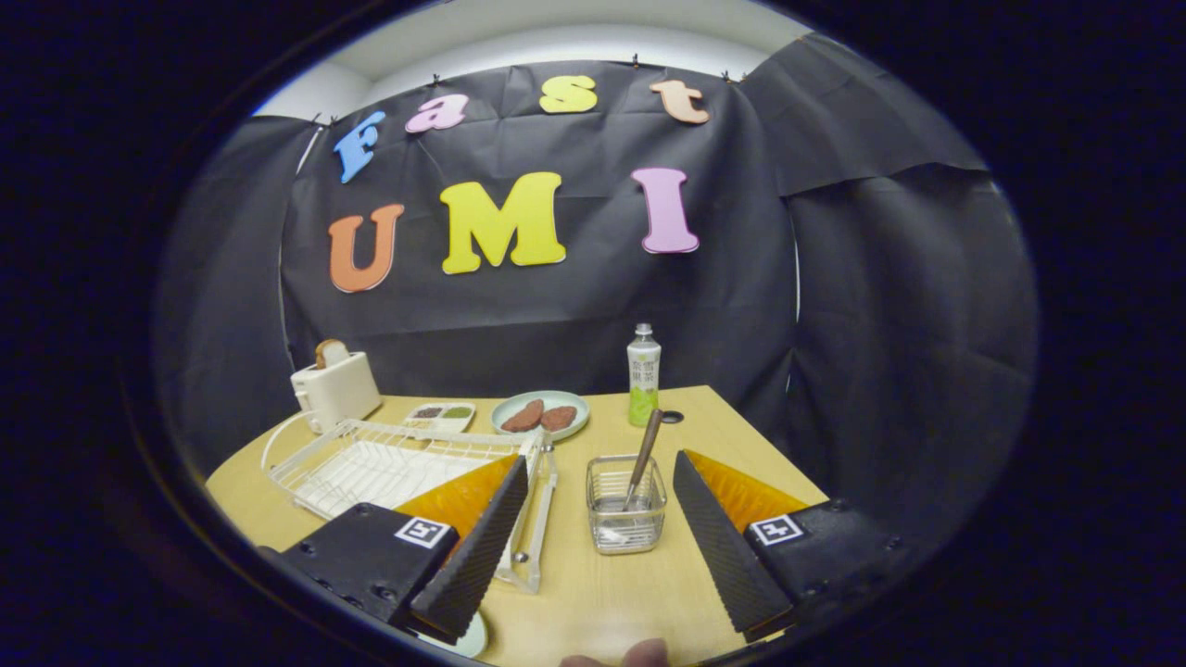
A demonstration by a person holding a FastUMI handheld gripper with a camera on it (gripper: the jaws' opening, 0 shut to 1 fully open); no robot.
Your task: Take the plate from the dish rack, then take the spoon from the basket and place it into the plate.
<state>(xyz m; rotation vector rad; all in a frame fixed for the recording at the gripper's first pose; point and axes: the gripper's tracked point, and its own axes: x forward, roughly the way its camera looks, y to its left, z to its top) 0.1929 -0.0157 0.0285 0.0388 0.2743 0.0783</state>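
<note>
While claw (pixel 598 491) gapes | metal spoon (pixel 641 459) leans upright in wire basket (pixel 626 519)

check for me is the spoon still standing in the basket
Yes, the spoon stands tilted in the wire basket, just ahead of the open gripper, whose fingers touch nothing.

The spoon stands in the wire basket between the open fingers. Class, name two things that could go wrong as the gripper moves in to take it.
1. The spoon leans at a slant in the small wire basket, so the open gripper may close on the thin handle off-centre and let it slip.
2. The basket looks light; lifting the spoon may drag or tip it.
3. The dish rack sits close beside the left finger, which could knock it.
</note>
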